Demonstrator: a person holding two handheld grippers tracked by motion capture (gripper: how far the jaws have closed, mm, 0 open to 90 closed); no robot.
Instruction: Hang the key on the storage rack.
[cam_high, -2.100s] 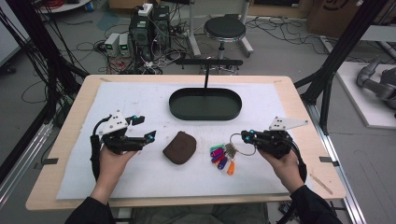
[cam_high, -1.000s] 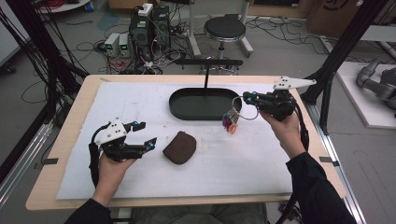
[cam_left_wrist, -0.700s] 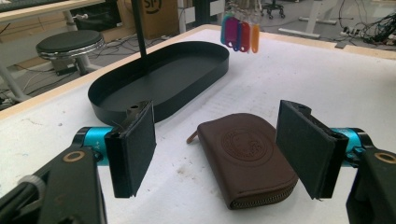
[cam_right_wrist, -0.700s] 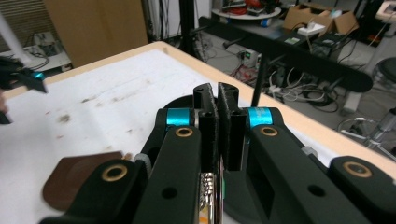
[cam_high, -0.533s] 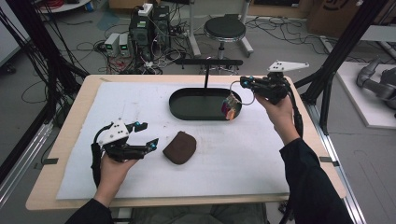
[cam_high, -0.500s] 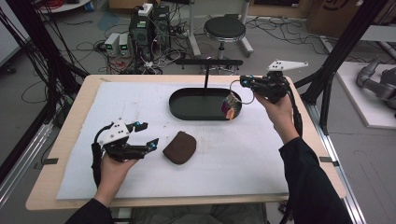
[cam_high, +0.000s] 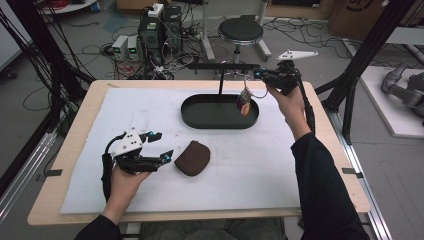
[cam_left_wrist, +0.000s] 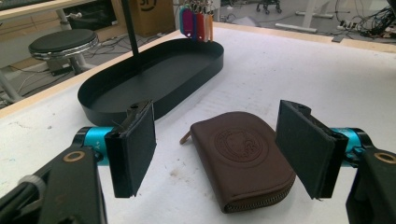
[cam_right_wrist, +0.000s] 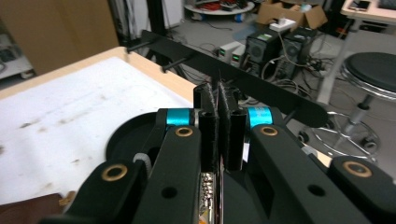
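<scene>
Your right gripper (cam_high: 257, 75) is raised over the far right end of the black oval tray (cam_high: 200, 117), its jaws pressed together on the ring of a bunch of coloured key tags (cam_high: 244, 102), which dangles below it above the tray's right end. In the right gripper view the ring's chain shows between the closed pads, with the black bar of the tray's stand (cam_right_wrist: 243, 81) just beyond. Your left gripper (cam_high: 161, 146) rests low on the white mat (cam_high: 250, 165), jaws spread wide and empty. The brown zip pouch (cam_high: 192, 158) lies flat just ahead of them, between the pads in the left gripper view, near the tray.
</scene>
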